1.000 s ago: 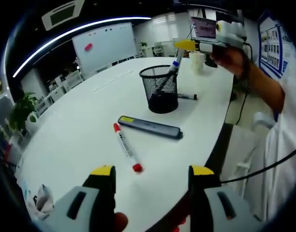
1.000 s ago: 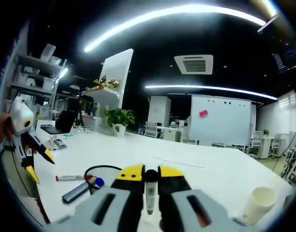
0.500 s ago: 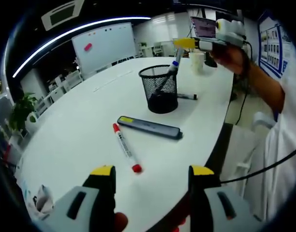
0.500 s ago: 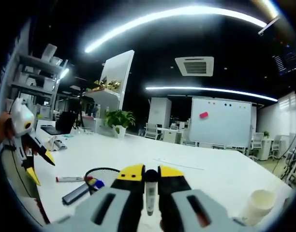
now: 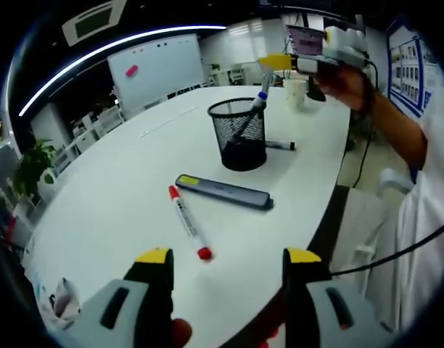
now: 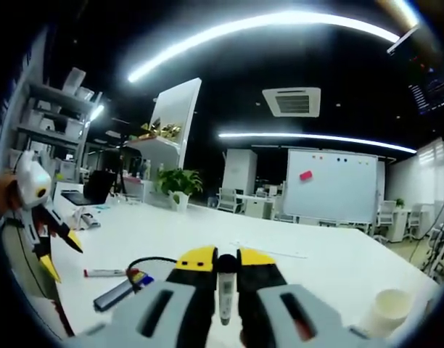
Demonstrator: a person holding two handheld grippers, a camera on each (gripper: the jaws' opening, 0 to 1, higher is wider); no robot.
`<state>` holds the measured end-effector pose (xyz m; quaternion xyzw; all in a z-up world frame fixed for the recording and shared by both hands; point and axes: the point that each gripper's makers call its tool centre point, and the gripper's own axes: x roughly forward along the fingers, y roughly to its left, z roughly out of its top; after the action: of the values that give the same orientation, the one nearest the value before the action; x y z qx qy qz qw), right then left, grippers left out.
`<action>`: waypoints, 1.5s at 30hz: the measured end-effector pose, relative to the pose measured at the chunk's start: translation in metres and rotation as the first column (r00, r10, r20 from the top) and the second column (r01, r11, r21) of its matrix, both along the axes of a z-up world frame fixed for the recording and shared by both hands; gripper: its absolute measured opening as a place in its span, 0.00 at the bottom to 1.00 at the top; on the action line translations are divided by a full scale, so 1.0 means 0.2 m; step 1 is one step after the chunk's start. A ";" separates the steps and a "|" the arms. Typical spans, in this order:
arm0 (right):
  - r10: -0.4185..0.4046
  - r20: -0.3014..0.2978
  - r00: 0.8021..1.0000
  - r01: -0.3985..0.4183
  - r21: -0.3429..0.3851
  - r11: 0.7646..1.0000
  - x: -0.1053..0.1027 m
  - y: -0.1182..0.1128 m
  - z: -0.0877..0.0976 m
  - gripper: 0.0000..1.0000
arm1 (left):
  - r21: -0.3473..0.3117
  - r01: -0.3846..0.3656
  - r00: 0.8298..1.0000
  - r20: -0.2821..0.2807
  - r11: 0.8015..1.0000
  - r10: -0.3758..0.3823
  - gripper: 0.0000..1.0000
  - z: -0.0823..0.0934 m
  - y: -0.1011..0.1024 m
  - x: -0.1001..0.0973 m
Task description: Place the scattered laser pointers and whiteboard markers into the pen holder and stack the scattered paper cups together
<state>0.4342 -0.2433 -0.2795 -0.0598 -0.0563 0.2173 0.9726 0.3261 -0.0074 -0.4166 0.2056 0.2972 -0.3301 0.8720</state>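
Right tongs (image 6: 218, 262) clamped on a marker (image 6: 225, 290) above the mesh pen holder (image 5: 240, 133).
Left tongs (image 5: 225, 257) spread, empty, near the red marker (image 5: 188, 221) on the table (image 5: 120, 196); probably light, stiff, slippery — grip mid-barrel.

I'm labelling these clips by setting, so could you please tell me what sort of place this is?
Most likely an open-plan office or meeting area: a large white table, a wall whiteboard, rows of desks and chairs behind, and a ceiling air-conditioning unit.
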 end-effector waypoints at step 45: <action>0.035 0.104 0.994 -0.033 -0.026 0.999 -0.03 0.10 0.23 0.11 | -0.009 -0.008 1.000 0.018 1.000 0.008 0.61 0.04 0.00 0.00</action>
<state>0.4286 -0.2224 -0.2327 -0.0818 -0.1054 0.2310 0.9638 0.3270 -0.0080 -0.4086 0.2034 0.2889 -0.3261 0.8768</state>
